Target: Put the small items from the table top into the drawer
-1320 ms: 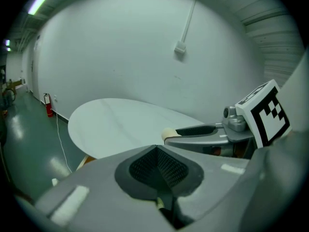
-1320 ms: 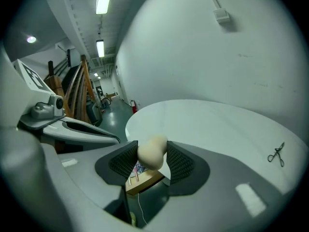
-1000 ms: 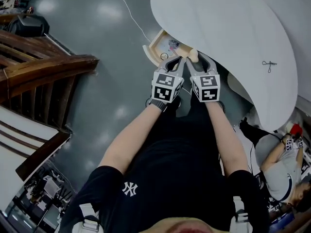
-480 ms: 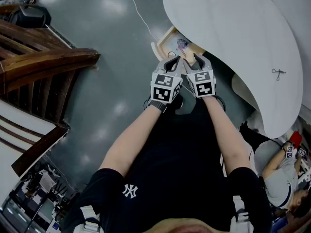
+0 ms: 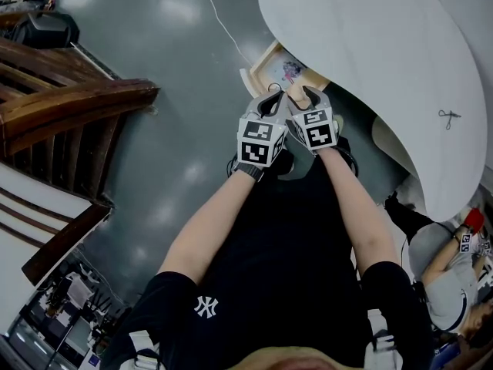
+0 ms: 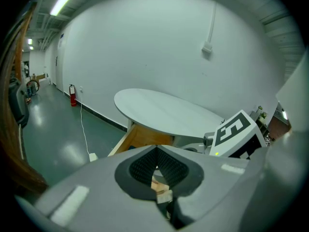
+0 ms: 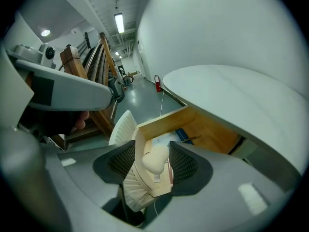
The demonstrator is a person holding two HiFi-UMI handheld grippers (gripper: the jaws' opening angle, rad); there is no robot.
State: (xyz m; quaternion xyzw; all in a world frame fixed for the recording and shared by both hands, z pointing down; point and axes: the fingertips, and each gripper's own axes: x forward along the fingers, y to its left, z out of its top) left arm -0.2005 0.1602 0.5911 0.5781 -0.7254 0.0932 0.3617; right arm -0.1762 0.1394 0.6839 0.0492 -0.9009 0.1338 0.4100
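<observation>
Opening right gripper [image 7: 152, 145]; rounded cream lump [image 7: 155, 161] between ribbed pads [image 7: 182, 164].

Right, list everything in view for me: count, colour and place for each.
table: one, white, oval, upper right in the head view.
drawer: one, light wood, open under the table's near edge.
scissors: one pair, dark, on the table, far right.
pleated fan: one, white with a wooden and beige part, over the drawer.
cable: one, white, on the grey floor.
fire extinguisher: one, red, by the far wall.
wooden railings: several, dark brown, left.
other person: one, grey top, lower right corner.
left claw: one, grey, jaws meeting at the tips, beside the right claw.
right claw: one, grey, jaws just been opening, pleated fan between the pads.
</observation>
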